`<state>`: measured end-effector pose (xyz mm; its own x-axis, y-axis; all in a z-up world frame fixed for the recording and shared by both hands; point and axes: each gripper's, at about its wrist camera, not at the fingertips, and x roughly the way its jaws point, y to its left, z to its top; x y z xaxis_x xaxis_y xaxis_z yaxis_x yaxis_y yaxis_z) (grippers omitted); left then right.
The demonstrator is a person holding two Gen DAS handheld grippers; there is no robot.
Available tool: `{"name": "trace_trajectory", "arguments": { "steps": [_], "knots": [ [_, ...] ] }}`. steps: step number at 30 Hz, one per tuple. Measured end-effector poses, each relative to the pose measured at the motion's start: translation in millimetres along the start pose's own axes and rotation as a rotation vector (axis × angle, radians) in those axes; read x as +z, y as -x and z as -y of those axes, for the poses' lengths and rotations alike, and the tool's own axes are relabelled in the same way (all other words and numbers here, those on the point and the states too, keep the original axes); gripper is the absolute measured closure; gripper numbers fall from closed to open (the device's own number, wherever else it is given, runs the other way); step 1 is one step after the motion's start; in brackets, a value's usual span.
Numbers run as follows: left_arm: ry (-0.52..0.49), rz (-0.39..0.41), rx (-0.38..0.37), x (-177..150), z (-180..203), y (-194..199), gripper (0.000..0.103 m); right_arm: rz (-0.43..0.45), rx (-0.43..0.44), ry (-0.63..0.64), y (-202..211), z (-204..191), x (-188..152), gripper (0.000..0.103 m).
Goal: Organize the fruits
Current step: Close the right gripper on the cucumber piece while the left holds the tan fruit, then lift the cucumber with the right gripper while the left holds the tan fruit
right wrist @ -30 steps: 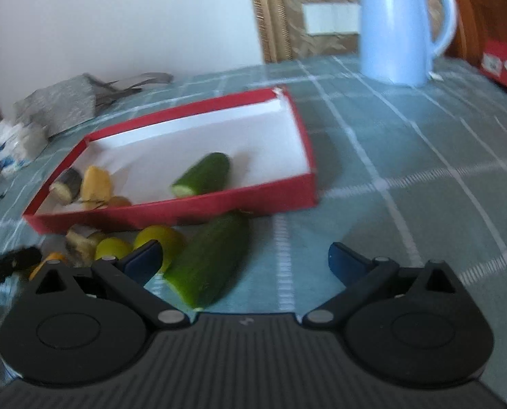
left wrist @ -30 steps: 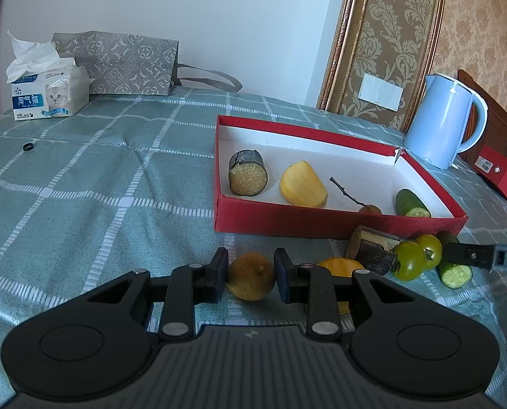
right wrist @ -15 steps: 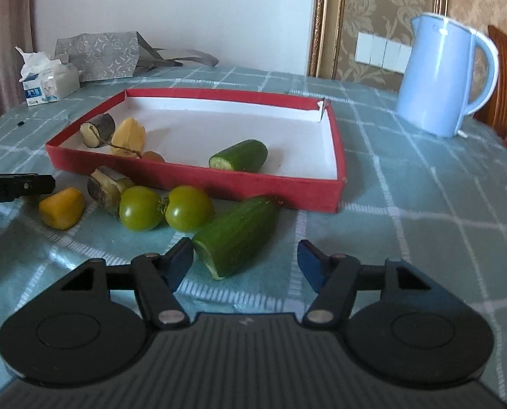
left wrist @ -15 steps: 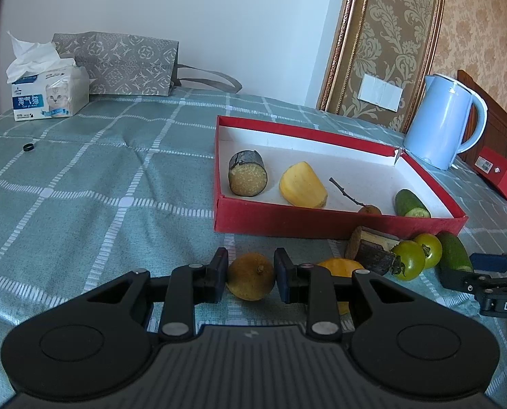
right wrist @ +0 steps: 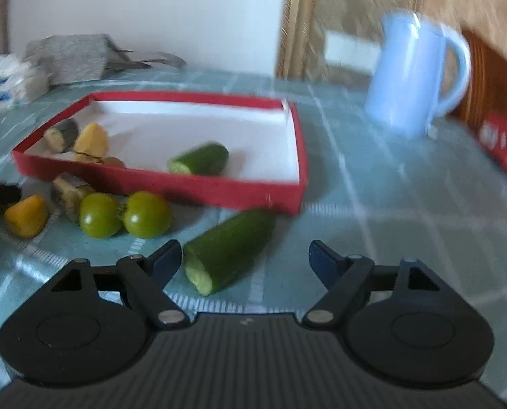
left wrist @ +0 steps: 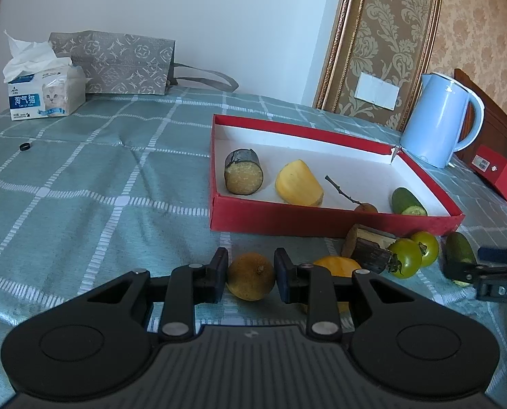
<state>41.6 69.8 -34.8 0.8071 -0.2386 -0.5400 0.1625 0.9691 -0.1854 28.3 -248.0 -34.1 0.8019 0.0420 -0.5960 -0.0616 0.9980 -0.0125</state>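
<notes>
My left gripper [left wrist: 250, 272] is shut on a small round brown fruit [left wrist: 251, 276] just above the tablecloth, in front of the red tray [left wrist: 321, 220]. The tray holds a dark cut piece [left wrist: 243, 176], a yellow piece [left wrist: 298, 184], a small stemmed fruit [left wrist: 365, 207] and a cucumber piece [left wrist: 407, 202]. My right gripper [right wrist: 244, 259] is open, its fingers either side of a cucumber half [right wrist: 229, 250] on the cloth. Two green tomatoes [right wrist: 123, 218], a yellow piece [right wrist: 26, 215] and a brown chunk [right wrist: 68, 193] lie beside it.
A light blue kettle [left wrist: 439, 119] stands behind the tray at the right, with a red box [left wrist: 495, 172] next to it. A tissue box [left wrist: 42, 93] and a grey bag [left wrist: 117, 63] sit at the far left. A small black ring [left wrist: 25, 146] lies on the cloth.
My right gripper has swung and moved in around the cucumber half, still open; its view is blurred by motion. My left gripper has stayed shut on the brown fruit.
</notes>
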Motion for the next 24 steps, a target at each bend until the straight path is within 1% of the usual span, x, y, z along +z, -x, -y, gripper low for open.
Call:
{"name": "trace_trajectory", "arguments": {
  "steps": [1, 3, 5, 6, 8, 13, 19, 22, 24],
  "knots": [
    [-0.001, 0.0, 0.001, 0, 0, 0, 0.074, -0.004, 0.022, -0.033, -4, 4, -1, 0.025],
    [-0.003, -0.001, 0.0, 0, 0, -1, 0.074, 0.015, 0.033, -0.043, -5, 7, -2, 0.029],
    [-0.004, -0.001, 0.001, 0, 0, -1, 0.074, 0.018, 0.055, -0.028, -6, 3, -2, 0.046],
    [-0.003, -0.001, 0.0, 0, 0, -1, 0.074, 0.02, 0.059, -0.014, -6, 0, -2, 0.047],
    [-0.003, -0.001, 0.0, 0, 0, -1, 0.074, 0.031, 0.045, 0.025, -5, -7, -3, 0.054],
    [-0.003, -0.001, 0.0, 0, -1, -1, 0.074, 0.047, 0.051, 0.043, -1, -8, -4, 0.058],
    [0.004, 0.001, -0.005, 0, -1, -1, 0.074, 0.07, 0.038, 0.074, 5, -8, -6, 0.061],
    [0.006, 0.001, -0.004, 0, -1, -1, 0.074, 0.097, 0.031, 0.09, 11, -6, -7, 0.063],
    [0.004, 0.001, -0.005, 0, -1, -1, 0.074, 0.095, 0.027, 0.101, 12, -6, -6, 0.064]
  ]
}}
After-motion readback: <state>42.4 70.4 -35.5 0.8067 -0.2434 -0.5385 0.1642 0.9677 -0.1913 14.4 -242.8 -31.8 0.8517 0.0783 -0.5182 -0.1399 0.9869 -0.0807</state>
